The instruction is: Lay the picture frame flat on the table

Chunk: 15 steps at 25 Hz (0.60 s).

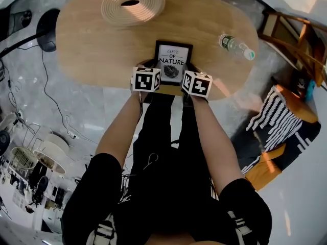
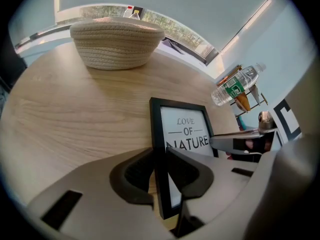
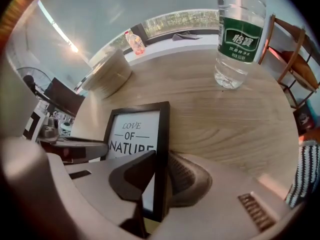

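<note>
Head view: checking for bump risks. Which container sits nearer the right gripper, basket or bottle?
The clear water bottle with the green label, on the right gripper's side of the picture frame; the woven basket sits farther off, leftward.

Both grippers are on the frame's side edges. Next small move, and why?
Likely ease the picture frame down until its back rests on the table, before any release. The left gripper is shut on its left edge, the right gripper on its right, print facing up. Whether it already lies fully flat isn't clear; bottle and basket stand well clear.
</note>
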Tool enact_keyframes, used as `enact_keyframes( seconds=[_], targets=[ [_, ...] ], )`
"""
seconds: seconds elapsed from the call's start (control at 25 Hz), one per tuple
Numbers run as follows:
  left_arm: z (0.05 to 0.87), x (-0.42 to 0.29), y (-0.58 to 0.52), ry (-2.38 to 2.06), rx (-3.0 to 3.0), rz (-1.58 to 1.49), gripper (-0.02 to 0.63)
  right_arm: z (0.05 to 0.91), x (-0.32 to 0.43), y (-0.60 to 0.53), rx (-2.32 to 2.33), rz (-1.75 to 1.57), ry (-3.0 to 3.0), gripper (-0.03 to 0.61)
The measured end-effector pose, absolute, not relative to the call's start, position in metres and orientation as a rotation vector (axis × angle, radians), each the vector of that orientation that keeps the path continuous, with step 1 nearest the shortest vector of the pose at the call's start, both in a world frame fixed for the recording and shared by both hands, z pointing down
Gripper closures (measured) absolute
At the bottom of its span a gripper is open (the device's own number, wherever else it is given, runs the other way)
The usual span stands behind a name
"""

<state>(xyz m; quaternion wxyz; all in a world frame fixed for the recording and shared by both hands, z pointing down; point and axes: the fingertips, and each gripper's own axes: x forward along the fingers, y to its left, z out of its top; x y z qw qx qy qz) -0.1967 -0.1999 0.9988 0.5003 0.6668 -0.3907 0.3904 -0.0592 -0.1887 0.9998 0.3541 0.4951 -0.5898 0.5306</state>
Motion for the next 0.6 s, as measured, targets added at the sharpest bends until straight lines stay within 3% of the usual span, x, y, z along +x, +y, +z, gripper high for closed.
enact_keyframes(
  seconds=[0.24, 0.32, 0.6],
  targets=[
    [0.976, -0.213, -0.214, -1.100, 1.665, 0.955, 0.506, 0.972, -0.060, -0.199, 1.343, 1.285, -1.605, 0.483],
    [0.952, -0.226, -0.221, -1.190, 1.679, 0.941, 0.532, 0.942, -0.059, -0.208, 1.377, 1.234, -1.653, 0.485],
    [0.779, -0.233, -0.234, -1.360, 1.817, 0.737, 0.540, 0.777, -0.055, -0.231, 1.486, 1.071, -1.891, 0.495]
  ],
)
